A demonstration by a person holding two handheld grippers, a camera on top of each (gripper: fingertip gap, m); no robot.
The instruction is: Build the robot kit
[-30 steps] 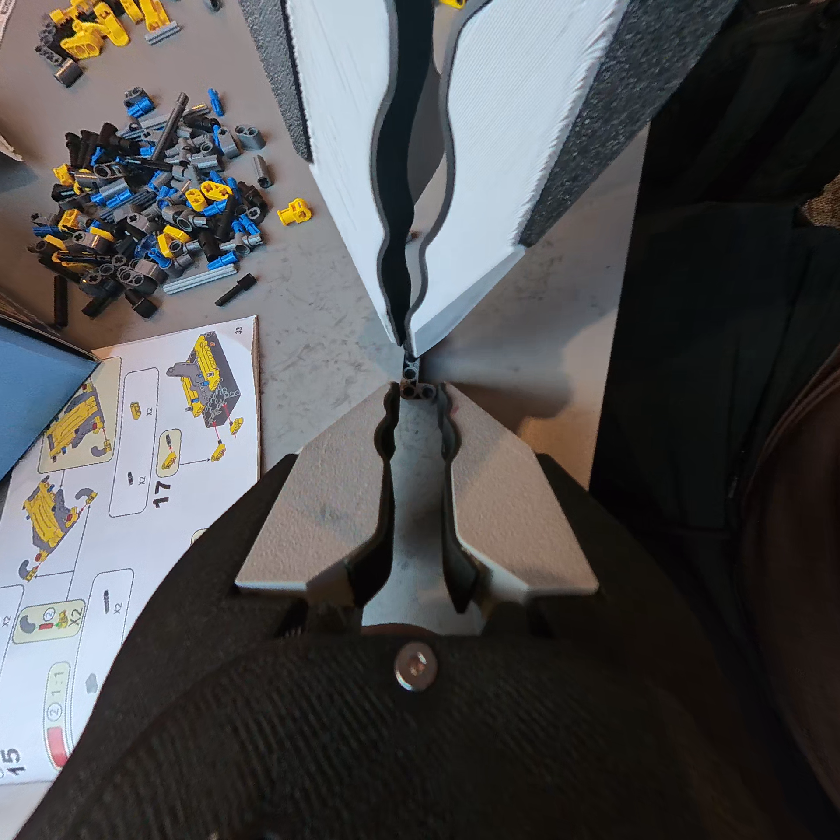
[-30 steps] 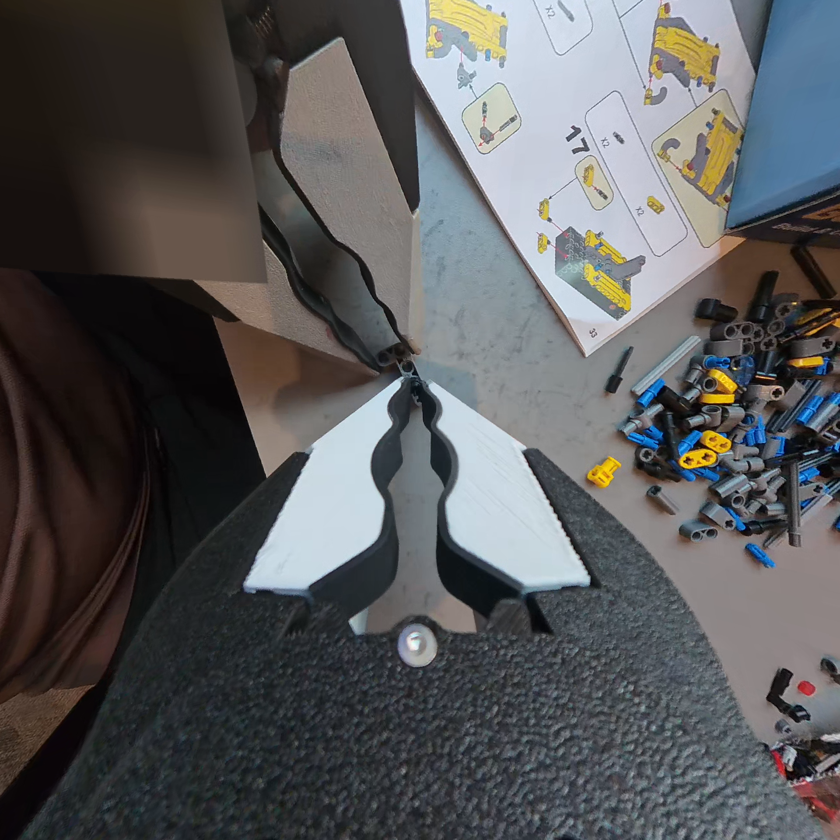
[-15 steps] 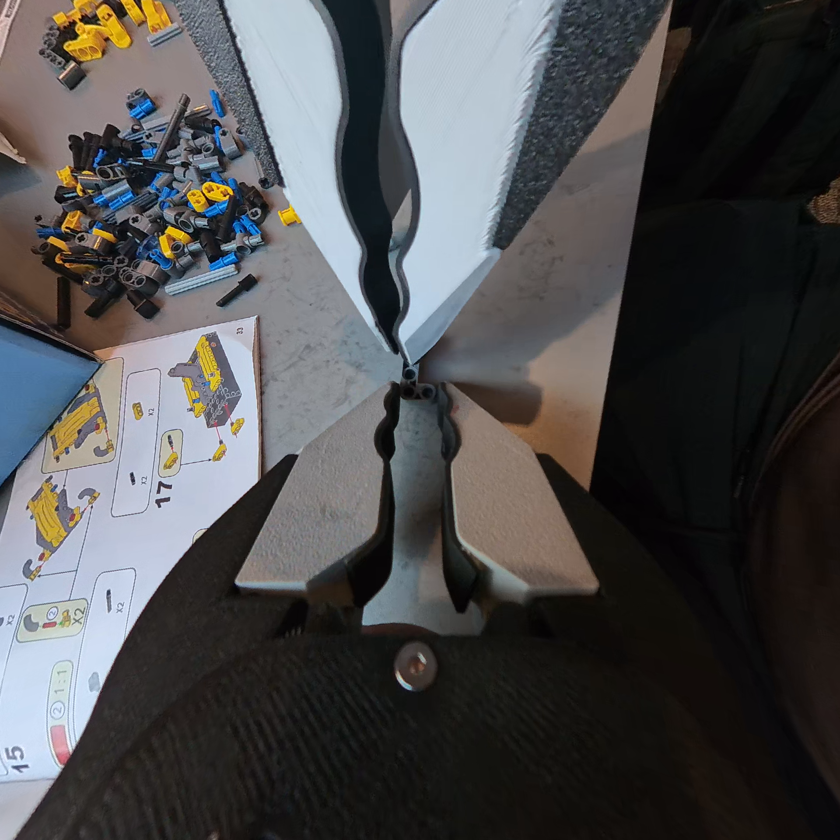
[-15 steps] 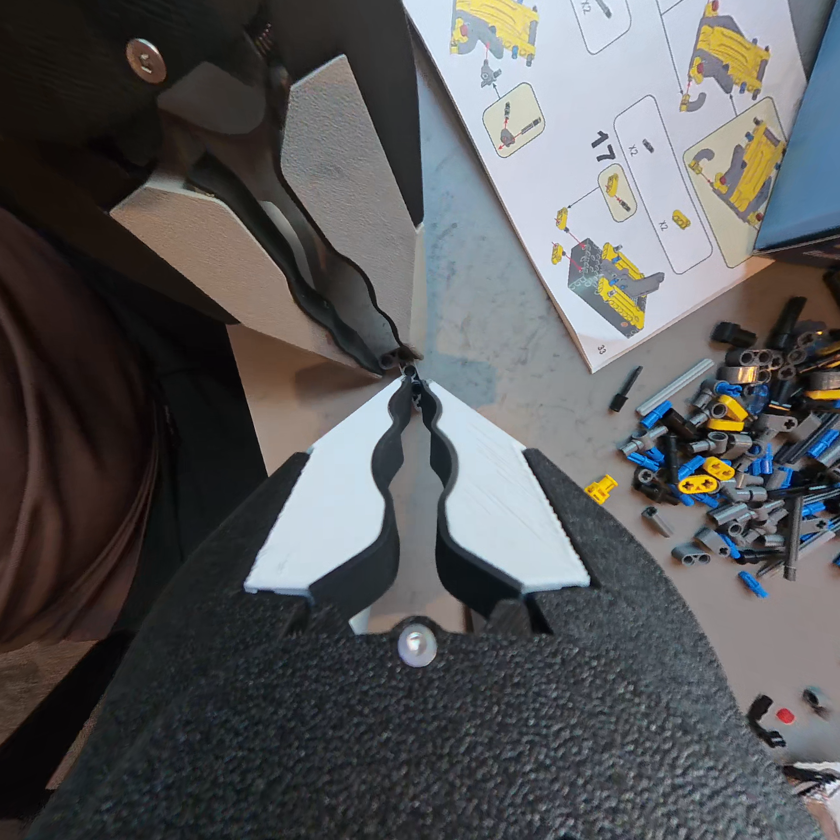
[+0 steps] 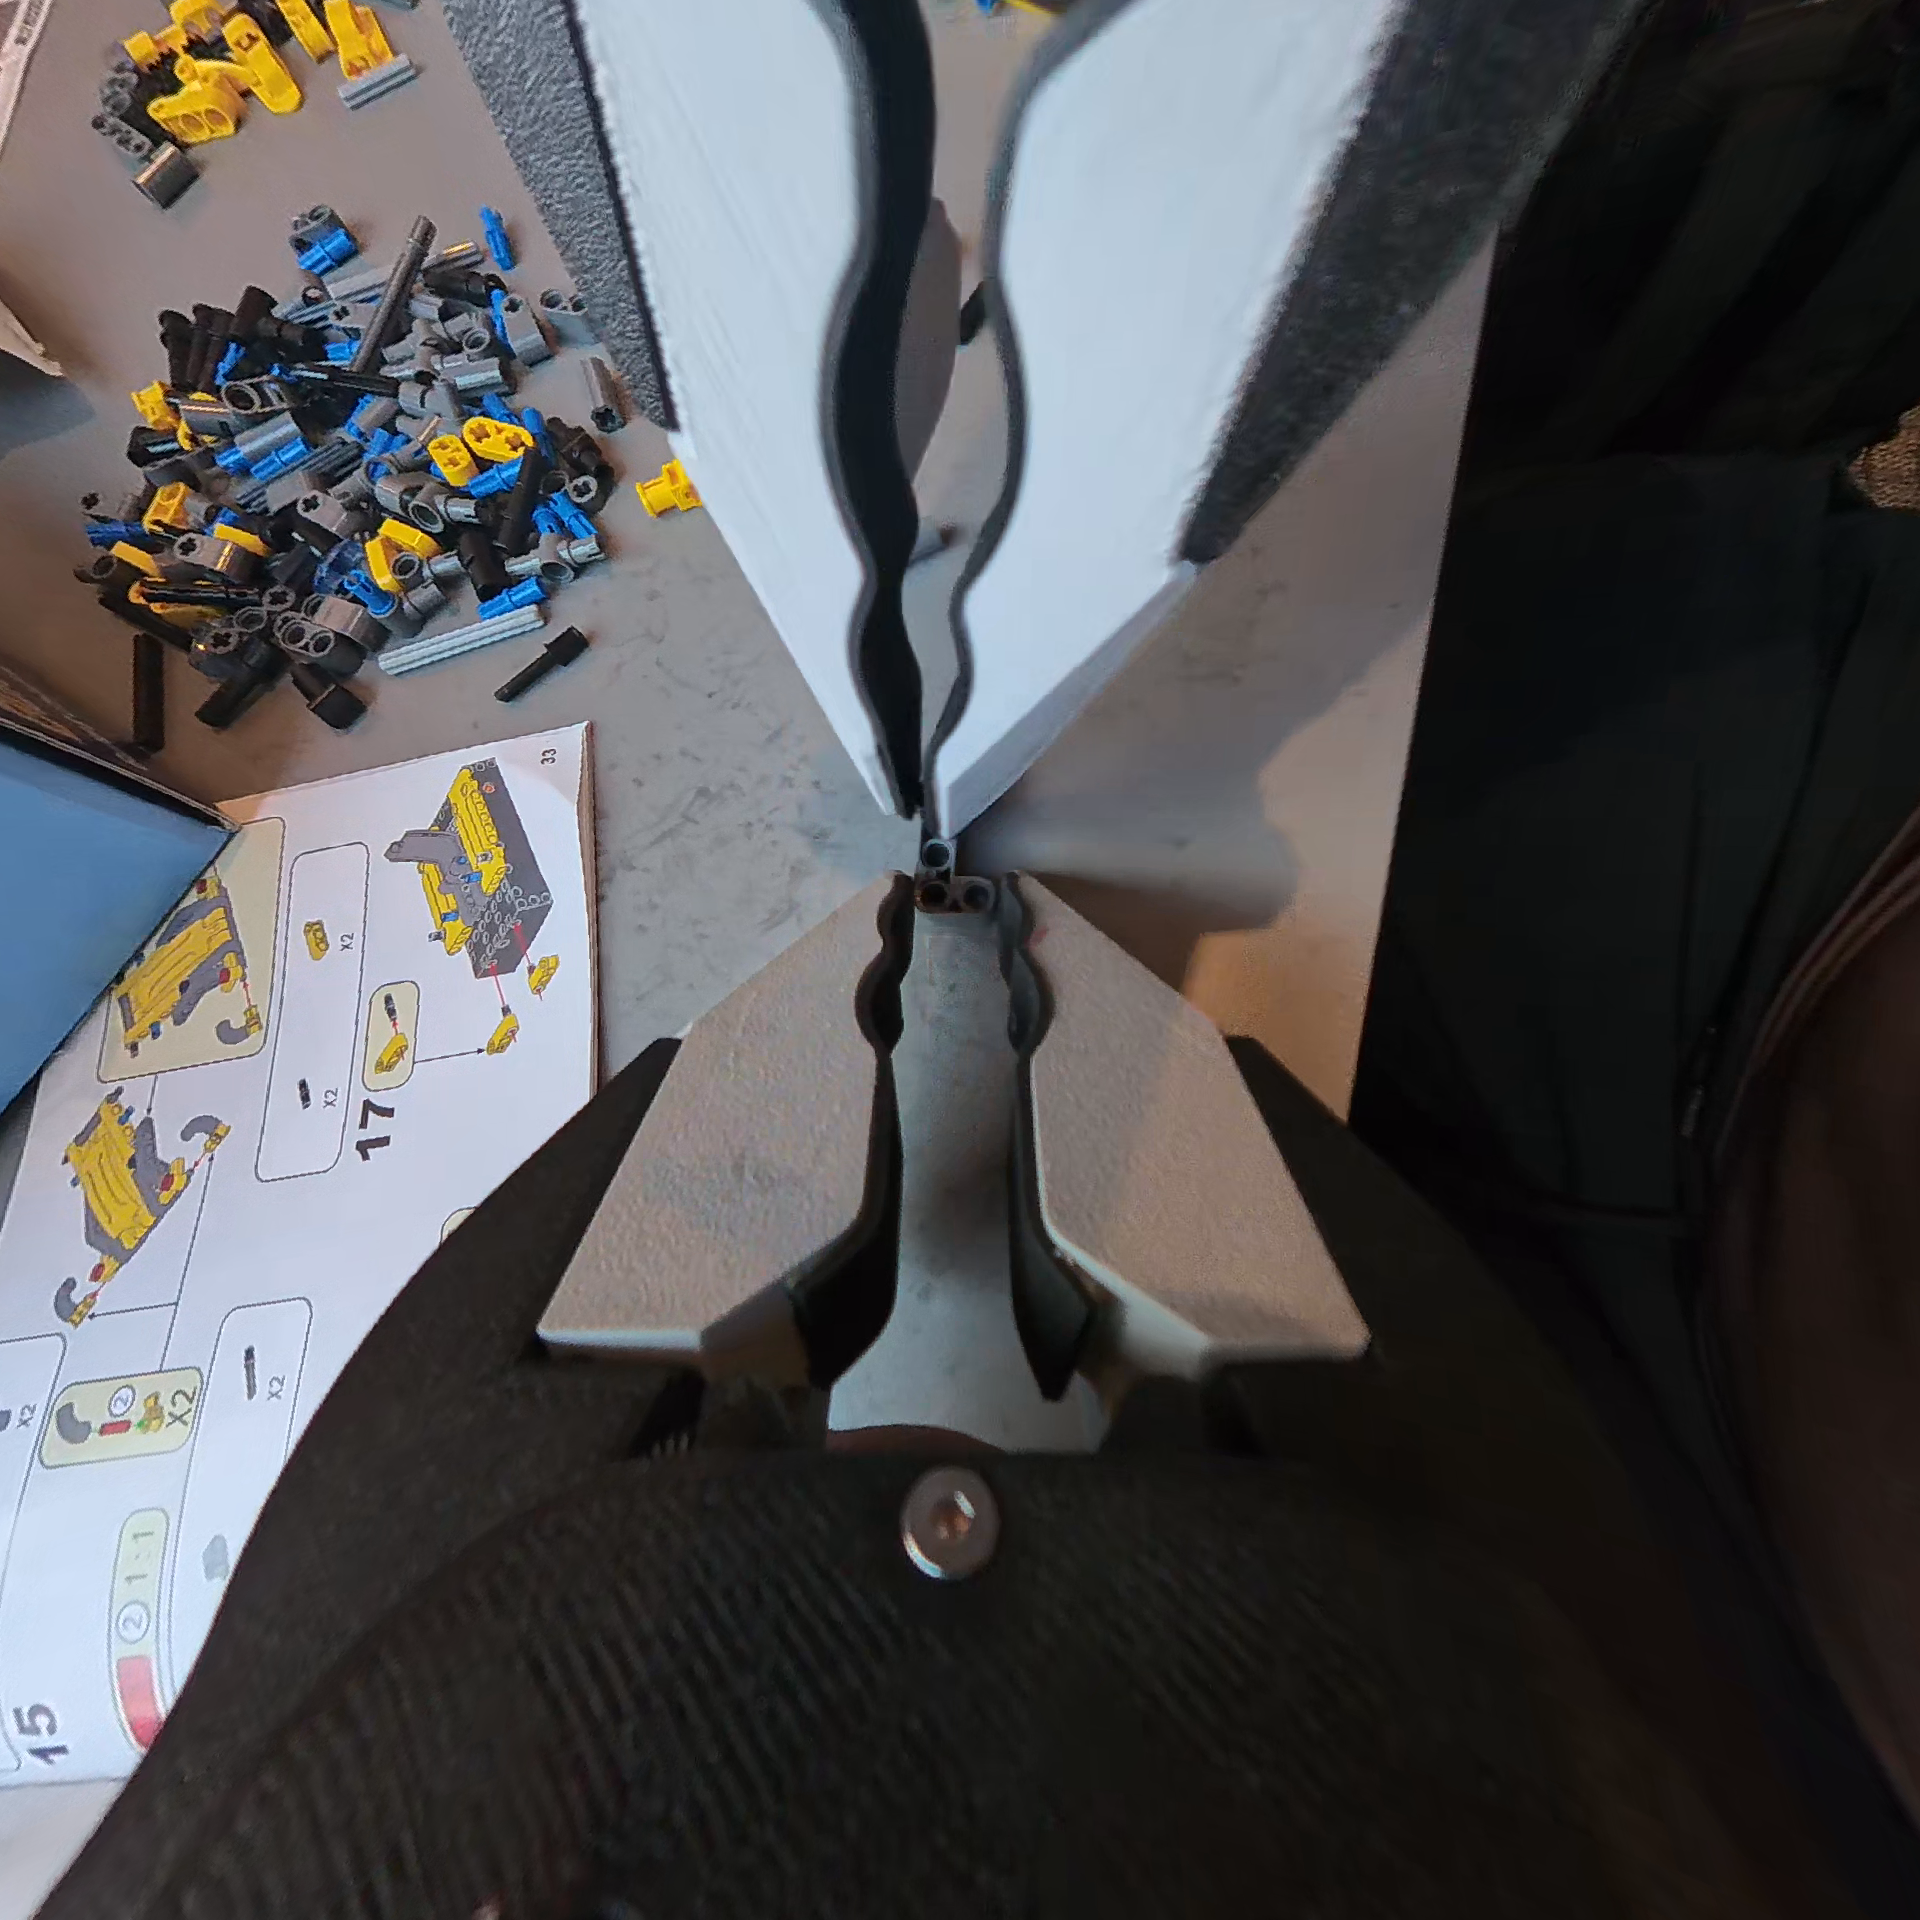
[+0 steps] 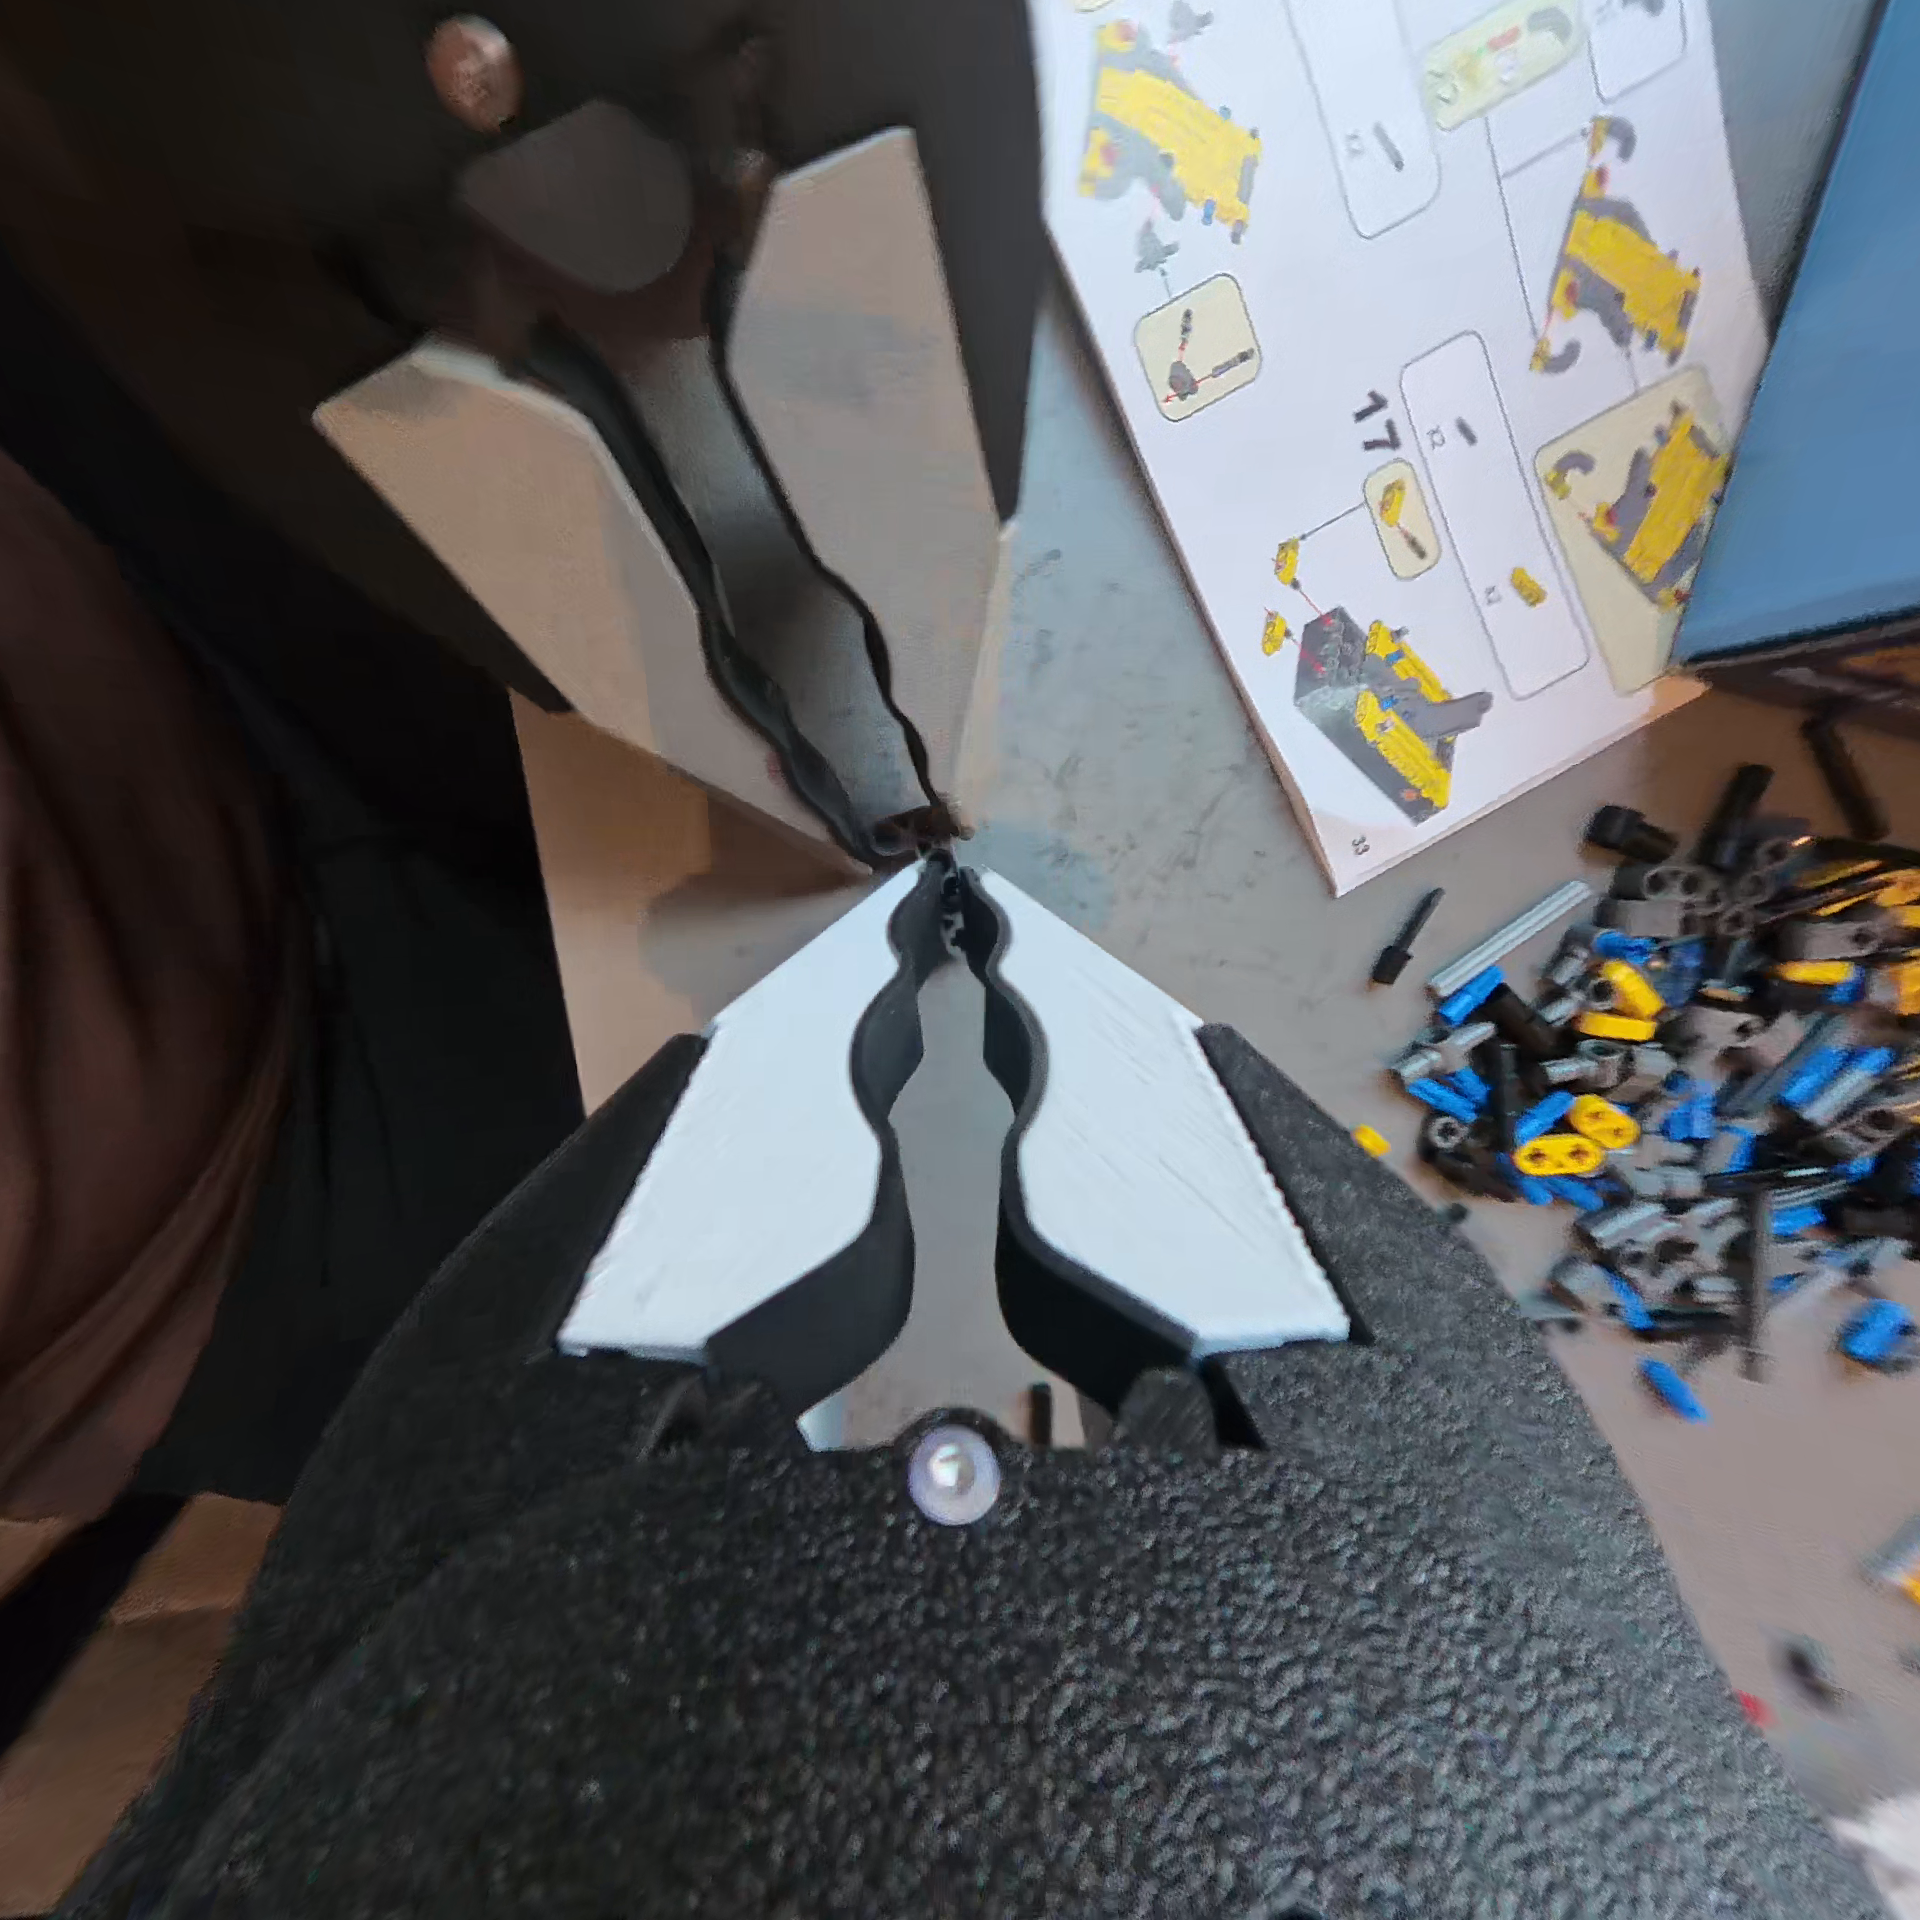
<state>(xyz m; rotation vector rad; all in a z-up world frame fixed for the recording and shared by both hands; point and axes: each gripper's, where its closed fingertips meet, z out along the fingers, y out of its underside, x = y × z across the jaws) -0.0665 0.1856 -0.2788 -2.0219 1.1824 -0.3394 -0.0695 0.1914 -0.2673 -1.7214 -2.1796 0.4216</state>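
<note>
Left wrist view: the left gripper (image 5: 953,896), grey-fingered, is clamped on a small dark grey connector piece (image 5: 954,895) held crosswise at its very tips, two round holes facing the camera. Directly ahead, the right gripper (image 5: 928,805), white-fingered, points back at it tip to tip. A small grey pin (image 5: 937,854) stands between the two pairs of tips, its open end touching the top of the connector piece; the white fingers are pinched together on its far end. Both tools hang above the grey table (image 5: 727,769), close to its edge. To the left lies an open instruction booklet (image 5: 312,1039), with a blue box (image 5: 83,894) overlapping its corner. Beyond the booklet is a pile of small building parts (image 5: 343,478) in black, blue, grey and yellow; one yellow piece (image 5: 666,492) sits apart, just beside the white finger.

Right wrist view: the picture is blurred by motion. The right gripper (image 6: 948,881) is closed on the pin (image 6: 948,883) at its tips. The left gripper (image 6: 914,828) meets it from above, its tips gripping the connector piece (image 6: 902,829), which touches the pin. The booklet (image 6: 1403,416) and box (image 6: 1818,364) lie upper right, the parts pile (image 6: 1662,1091) to the right.
</note>
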